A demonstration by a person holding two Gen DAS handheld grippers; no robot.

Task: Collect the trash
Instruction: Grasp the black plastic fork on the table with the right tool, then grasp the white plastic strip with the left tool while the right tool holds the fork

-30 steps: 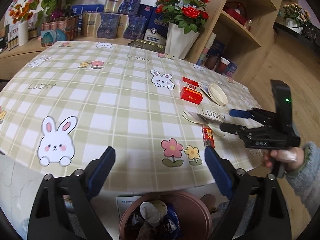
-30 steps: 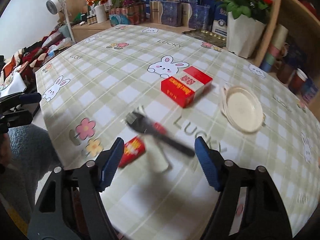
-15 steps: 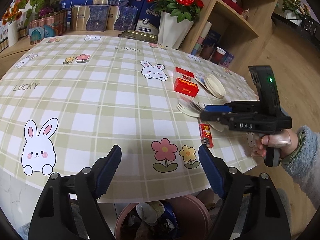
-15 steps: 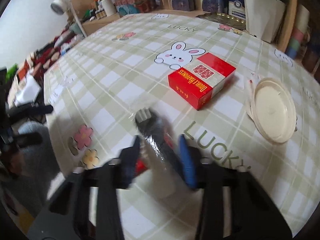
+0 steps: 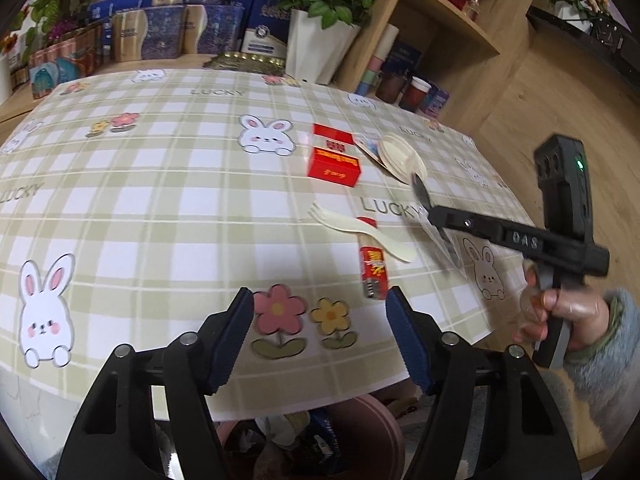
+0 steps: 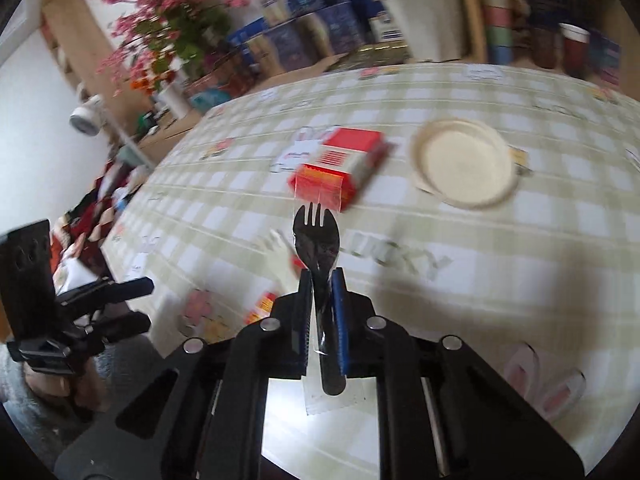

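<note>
My right gripper [image 6: 322, 276] is shut on a black plastic spork [image 6: 316, 236] in a clear wrapper, lifted off the checked tablecloth [image 6: 500, 280]; the same gripper [image 5: 434, 216] shows at the right of the left wrist view with the spork [image 5: 422, 194] sticking out. A cream spork [image 5: 360, 232] and a small red packet [image 5: 374, 272] lie on the cloth near the front edge. My left gripper [image 5: 320, 316] hovers over the table edge just short of the packet, jaws closing, with nothing between them. A red box [image 5: 334, 160] and a white paper plate [image 5: 400, 158] lie farther back.
A brown bin [image 5: 360, 440] holding trash stands under the table edge below my left gripper. A white vase of red roses [image 5: 320, 48], boxes and wooden shelves [image 5: 452, 28] line the far side. A hand in a grey sleeve [image 5: 580, 320] holds the right gripper.
The right gripper closed on the black spork and lifted it off the cloth, rolling as it rose. The left gripper moved closer to the red packet and its jaws narrowed.
</note>
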